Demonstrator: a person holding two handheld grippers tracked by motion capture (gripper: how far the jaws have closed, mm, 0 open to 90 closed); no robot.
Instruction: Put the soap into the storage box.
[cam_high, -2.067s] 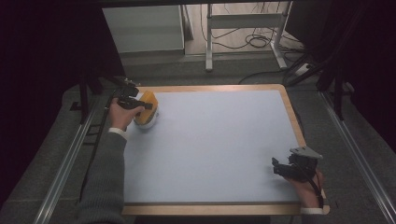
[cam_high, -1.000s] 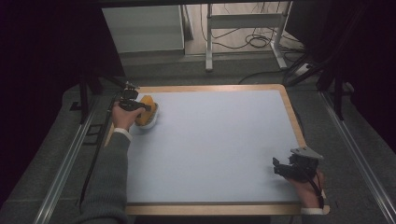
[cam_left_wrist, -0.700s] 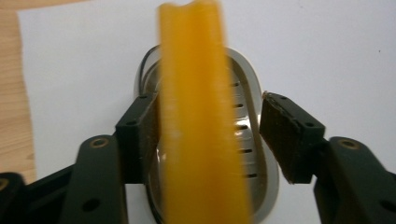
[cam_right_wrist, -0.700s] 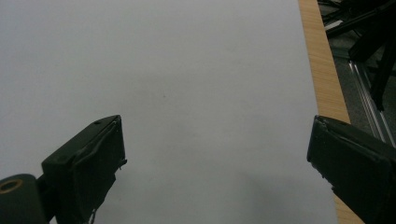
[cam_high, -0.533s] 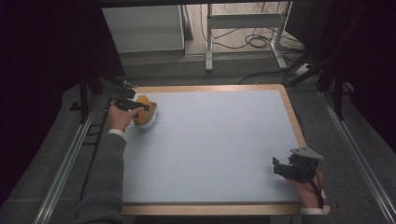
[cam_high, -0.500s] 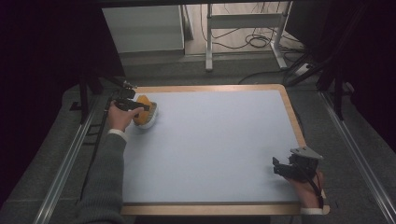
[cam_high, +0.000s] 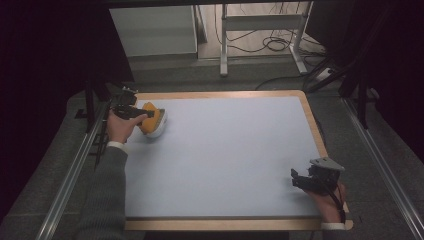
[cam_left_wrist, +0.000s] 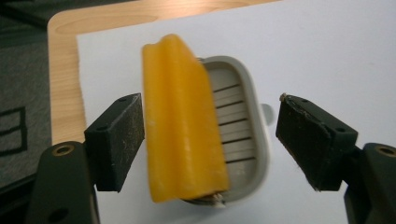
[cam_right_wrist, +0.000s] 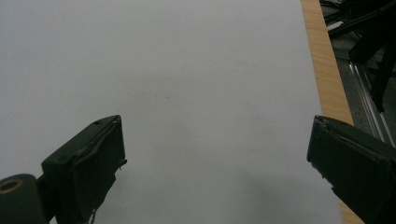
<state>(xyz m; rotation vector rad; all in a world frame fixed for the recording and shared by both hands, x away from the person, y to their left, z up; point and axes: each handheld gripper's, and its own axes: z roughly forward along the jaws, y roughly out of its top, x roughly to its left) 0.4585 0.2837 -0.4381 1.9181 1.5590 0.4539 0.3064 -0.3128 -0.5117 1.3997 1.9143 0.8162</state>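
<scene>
The orange soap bar (cam_left_wrist: 182, 121) already lies tilted in the grey slatted soap dish (cam_left_wrist: 240, 130) at the table's far left corner, the left gripper (cam_left_wrist: 210, 135) has just been opening with the bar loose between its spread jaws, so only withdrawal looks left, while the right gripper (cam_right_wrist: 215, 158) rests wide apart and empty near the front right.

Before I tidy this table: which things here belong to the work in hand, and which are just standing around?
In the work:
- orange soap bar, lying tilted on the grey slatted soap dish
- left gripper, open around both, its jaws having just opened

Just around:
- right gripper, open over the bare blue mat
- metal stand and cables on the floor beyond
</scene>
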